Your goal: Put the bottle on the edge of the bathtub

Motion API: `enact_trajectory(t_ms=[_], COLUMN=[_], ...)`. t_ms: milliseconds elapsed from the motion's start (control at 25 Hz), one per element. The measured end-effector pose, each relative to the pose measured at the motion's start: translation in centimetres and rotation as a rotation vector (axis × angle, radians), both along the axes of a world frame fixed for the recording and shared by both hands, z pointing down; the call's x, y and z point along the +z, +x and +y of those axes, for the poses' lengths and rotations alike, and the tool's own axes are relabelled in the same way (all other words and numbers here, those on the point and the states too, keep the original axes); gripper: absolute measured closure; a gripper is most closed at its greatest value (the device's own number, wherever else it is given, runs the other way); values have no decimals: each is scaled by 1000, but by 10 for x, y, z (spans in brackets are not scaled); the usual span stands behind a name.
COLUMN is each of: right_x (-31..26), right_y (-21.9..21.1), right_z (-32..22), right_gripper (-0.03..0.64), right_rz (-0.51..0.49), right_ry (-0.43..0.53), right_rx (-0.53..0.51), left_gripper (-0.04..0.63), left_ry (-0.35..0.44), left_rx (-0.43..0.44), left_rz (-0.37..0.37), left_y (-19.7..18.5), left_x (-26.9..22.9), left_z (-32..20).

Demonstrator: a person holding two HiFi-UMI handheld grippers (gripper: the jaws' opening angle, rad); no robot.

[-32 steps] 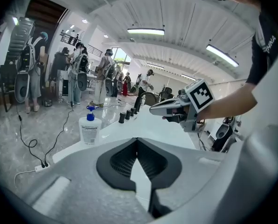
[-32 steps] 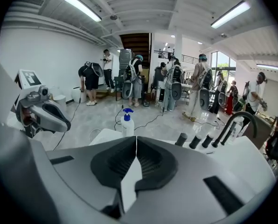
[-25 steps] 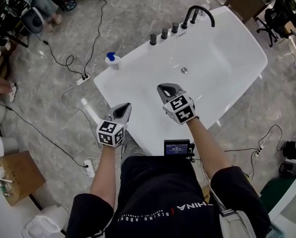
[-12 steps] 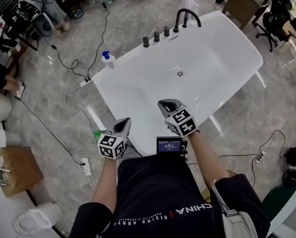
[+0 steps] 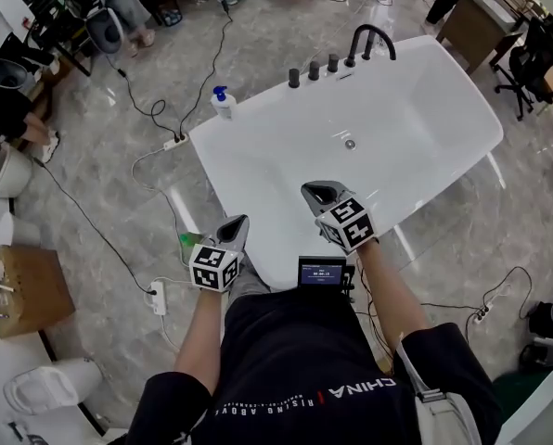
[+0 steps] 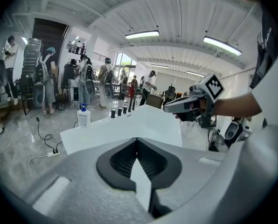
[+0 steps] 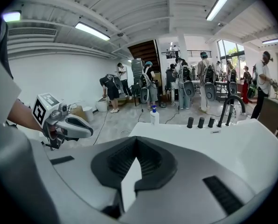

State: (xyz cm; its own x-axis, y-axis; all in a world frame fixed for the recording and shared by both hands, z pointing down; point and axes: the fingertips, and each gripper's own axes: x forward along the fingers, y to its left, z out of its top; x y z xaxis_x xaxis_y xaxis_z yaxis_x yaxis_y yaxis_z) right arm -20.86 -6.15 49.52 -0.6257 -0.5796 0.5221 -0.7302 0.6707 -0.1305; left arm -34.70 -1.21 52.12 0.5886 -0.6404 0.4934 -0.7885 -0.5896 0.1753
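**Head view: bottle (image 5: 224,103) already stands on the bathtub (image 5: 258,111) corner**

Seen from above, the white bathtub fills the middle of the floor, with the person standing at its near end. The black tap (image 5: 374,37) and a row of dark knobs (image 5: 313,70) sit on the far rim.

Both grippers hover over the near end, well apart from the bottle. The left gripper (image 5: 239,221) has its jaws closed tip to tip with nothing between them. The right gripper (image 5: 306,188) is likewise fully closed and empty.

The white bottle with the blue pump stands upright on the far left corner of the rim, and both gripper views show it resting on that ledge.

Judging by this, the placing looks done, with the bottle on the edge and neither tool holding anything. If so, nothing remains but to draw away.

A small green item (image 5: 189,240) lies on the floor beside the left gripper. It is too small to identify.
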Motion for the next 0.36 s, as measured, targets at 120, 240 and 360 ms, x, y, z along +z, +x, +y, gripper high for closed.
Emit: enact_trajectory(t_ms=[120,240,360], right_x=[-1,-3,-5], right_y=[1,-1,-4], right_z=[1,2,4], right_gripper=[606,606,606], right_rz=[0,0,0], right_ry=[3,6,13], right_rx=[-9,-17,-21], left_gripper=[586,586,586], left_ry=[10,39,72], left_rx=[-7,-12,-18], left_rz=[1,-4,-11], left_y=[0,-3,-6], left_x=[-2,-8,-14], left_z=[0,-1,-1])
